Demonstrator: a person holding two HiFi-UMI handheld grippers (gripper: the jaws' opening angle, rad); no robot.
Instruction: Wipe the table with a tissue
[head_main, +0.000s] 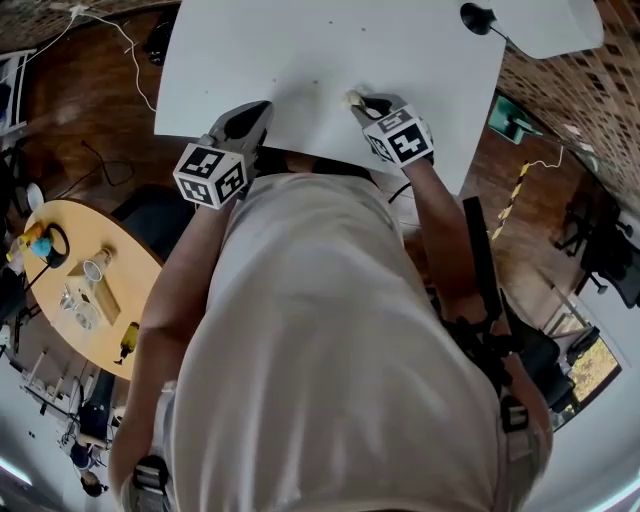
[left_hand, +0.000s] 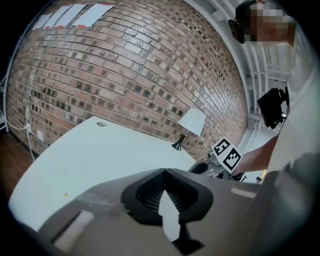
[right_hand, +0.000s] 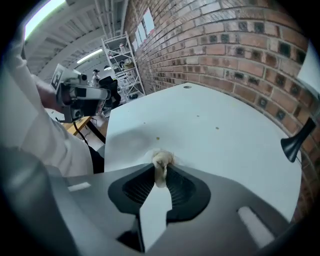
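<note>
Head view: the right gripper (head_main: 362, 103) is holding the tissue (head_main: 352, 98) down on the desk (head_main: 330, 40), close to the near edge. The left gripper (head_main: 260, 107) is hovering beside it.

Left gripper view: its fingers are sitting together with nothing between them. Bare desk is stretching ahead to the lamp (left_hand: 191, 122).

Right gripper view: the fingers are clamping the crumpled tissue, which seems to be touching the desk. Specks (right_hand: 158, 138) are lying just ahead, so wiping looks barely begun. Most of the surface is waiting, open up to the wall-side edge, with only the lamp's base crowding the right.
</note>
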